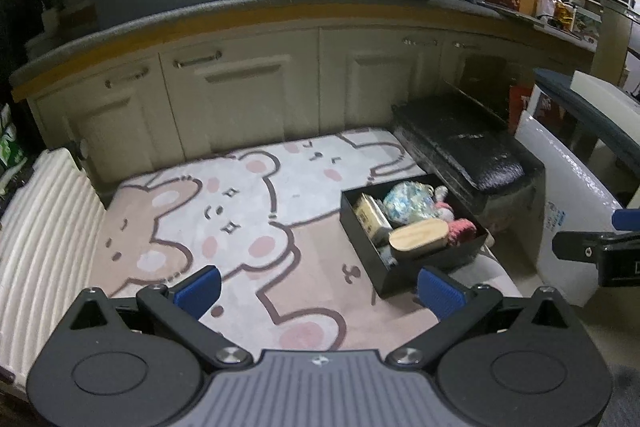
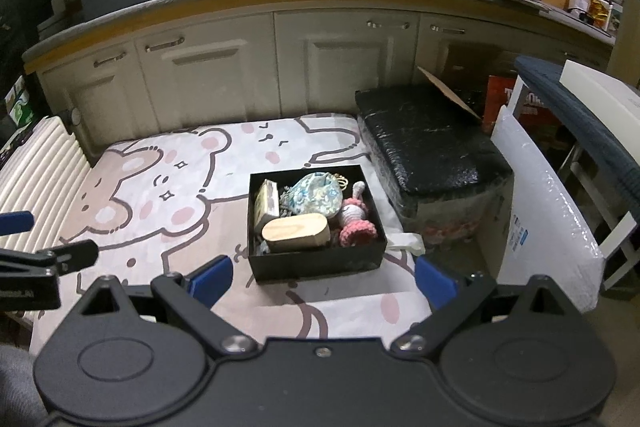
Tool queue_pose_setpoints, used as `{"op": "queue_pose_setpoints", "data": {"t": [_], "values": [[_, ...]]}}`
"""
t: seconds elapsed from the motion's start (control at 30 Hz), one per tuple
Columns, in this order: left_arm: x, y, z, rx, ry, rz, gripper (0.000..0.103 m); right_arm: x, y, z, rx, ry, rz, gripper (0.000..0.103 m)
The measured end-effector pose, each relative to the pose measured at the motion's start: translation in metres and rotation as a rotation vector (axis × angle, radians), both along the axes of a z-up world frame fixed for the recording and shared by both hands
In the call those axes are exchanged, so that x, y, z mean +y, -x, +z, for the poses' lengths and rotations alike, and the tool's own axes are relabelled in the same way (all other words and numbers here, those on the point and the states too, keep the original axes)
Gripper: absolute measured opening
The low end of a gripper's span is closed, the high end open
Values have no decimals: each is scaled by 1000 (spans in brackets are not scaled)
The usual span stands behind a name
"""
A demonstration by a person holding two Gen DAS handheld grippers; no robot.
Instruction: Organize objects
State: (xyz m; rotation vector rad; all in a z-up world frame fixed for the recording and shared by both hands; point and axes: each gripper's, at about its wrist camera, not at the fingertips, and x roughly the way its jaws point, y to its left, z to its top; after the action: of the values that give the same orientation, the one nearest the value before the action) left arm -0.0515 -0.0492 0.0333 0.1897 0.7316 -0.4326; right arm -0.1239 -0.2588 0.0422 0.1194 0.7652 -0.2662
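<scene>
Black box (image 2: 316, 259) is sitting on the bear-print rug (image 2: 160, 203) just left of a black wrapped bundle (image 2: 432, 143), holding a wooden case (image 2: 296, 233), floral pouch (image 2: 318, 195) and crochet doll (image 2: 356, 223), while both the left gripper (image 1: 318, 293) and right gripper (image 2: 324, 281) are hovering near, fingers spread wide and gripping nothing.

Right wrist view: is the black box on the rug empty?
No. The black box holds a wooden oval case, a patterned pouch and a pink crocheted toy.
</scene>
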Motion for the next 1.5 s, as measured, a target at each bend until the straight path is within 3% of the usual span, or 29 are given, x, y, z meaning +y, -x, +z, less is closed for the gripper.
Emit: {"op": "queue_pose_setpoints", "data": {"t": [0.5,1.5], "values": [[5,0,-12,55,2,30,103,12,13,-11,4,60,-21,98],[1,-13,-22,99,-45,41,103,8,0,-27,40,28,-30,98]]}}
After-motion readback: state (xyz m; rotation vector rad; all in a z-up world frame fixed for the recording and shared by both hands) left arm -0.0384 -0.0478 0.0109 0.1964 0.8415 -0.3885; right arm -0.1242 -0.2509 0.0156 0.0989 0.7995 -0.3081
